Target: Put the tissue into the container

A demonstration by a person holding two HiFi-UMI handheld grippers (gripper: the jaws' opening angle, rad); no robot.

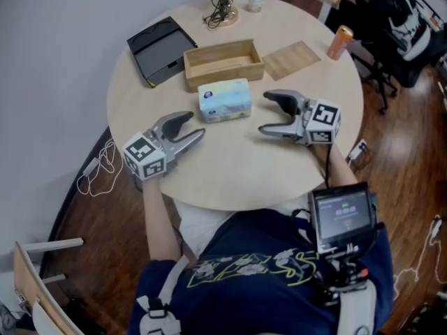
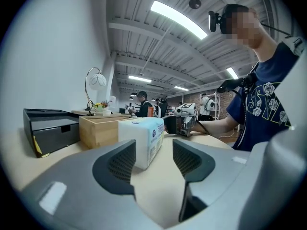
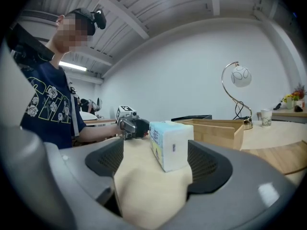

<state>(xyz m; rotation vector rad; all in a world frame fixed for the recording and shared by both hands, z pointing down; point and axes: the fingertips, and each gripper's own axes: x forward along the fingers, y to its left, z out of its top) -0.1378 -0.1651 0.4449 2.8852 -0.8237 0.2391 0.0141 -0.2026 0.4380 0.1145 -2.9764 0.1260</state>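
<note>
A pale blue tissue box (image 1: 224, 100) lies on the round wooden table (image 1: 237, 173), just in front of an open wooden container (image 1: 223, 63) that holds nothing. My left gripper (image 1: 190, 128) rests on the table to the box's left, open and empty, its tips short of the box. To the box's right sits my right gripper (image 1: 267, 112), open wider and also empty. In the left gripper view the tissue box (image 2: 142, 140) stands beyond the left gripper (image 2: 152, 159), with the container (image 2: 98, 130) behind. From the right gripper (image 3: 154, 169) the box (image 3: 170, 143) stands just past the tips, apart from both.
A black tray (image 1: 157, 49) sits left of the container, a flat wooden lid (image 1: 291, 59) to its right. An orange can (image 1: 340, 42) stands near the right edge. A lamp base with cable (image 1: 222, 12) and a small cup (image 1: 255, 2) are at the far side.
</note>
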